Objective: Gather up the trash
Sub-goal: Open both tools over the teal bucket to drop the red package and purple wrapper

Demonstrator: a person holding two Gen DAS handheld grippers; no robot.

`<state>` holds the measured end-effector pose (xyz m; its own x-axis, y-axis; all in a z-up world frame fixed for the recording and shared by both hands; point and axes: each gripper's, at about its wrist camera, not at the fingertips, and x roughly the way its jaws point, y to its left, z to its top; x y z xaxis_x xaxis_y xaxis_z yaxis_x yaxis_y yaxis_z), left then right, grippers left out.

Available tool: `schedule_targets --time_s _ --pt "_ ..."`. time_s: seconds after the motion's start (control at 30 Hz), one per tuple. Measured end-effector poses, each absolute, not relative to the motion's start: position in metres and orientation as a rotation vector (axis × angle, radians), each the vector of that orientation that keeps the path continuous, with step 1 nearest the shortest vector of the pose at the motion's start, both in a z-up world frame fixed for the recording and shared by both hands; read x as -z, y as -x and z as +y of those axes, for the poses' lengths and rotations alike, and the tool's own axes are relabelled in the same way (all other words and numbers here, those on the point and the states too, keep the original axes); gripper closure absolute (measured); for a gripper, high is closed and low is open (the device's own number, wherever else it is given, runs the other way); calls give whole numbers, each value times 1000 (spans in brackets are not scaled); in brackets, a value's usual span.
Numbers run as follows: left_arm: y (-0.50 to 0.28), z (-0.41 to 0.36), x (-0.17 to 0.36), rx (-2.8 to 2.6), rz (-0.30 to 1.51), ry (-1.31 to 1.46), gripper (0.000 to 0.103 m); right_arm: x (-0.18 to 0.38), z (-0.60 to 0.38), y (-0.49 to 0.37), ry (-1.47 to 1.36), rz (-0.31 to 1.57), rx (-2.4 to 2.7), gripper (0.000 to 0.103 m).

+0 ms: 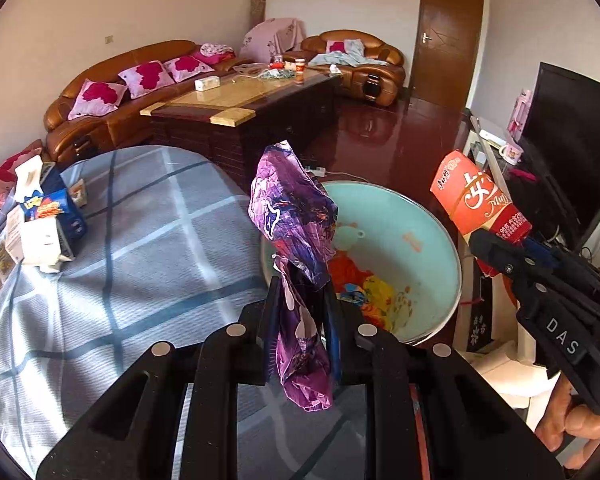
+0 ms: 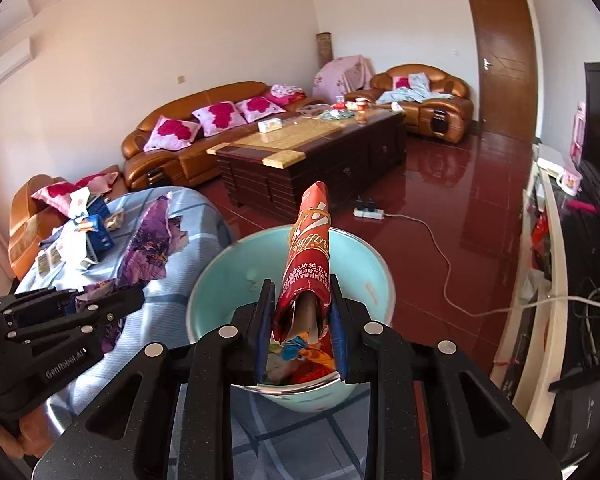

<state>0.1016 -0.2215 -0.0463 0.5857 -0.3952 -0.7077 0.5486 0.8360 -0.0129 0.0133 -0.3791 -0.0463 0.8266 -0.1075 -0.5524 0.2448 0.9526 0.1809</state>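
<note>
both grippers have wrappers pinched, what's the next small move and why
Probably open the right gripper: its red wrapper already hangs over the light blue bin, which holds other trash. The left gripper with the purple wrapper sits nearer the bin's edge.

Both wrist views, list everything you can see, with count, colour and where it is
Purple wrapper: one, purple, clamped in the left gripper.
Red wrapper: one, red, rolled, clamped in the right gripper, above the bin.
Bin: one, pale blue, beside the table, with colourful trash inside.
Table: one, under a blue checked cloth, left of the bin.
Cartons: a small heap, blue and white, on the table's far left.
Sofas: brown leather with pink cushions, along the far wall.
Coffee table: one, dark wood, mid-room.
Door: one, brown, shut, far right.
Power strip: one, white, on the red floor.
Left gripper: black, shut.
Right gripper: black, shut.
</note>
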Motion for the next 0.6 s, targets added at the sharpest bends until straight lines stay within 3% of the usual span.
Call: schedule_targets --time_s 0.6 --pt "-127 -262 81 610 898 -247 83 69 -393 -29 -293 659 172 76"
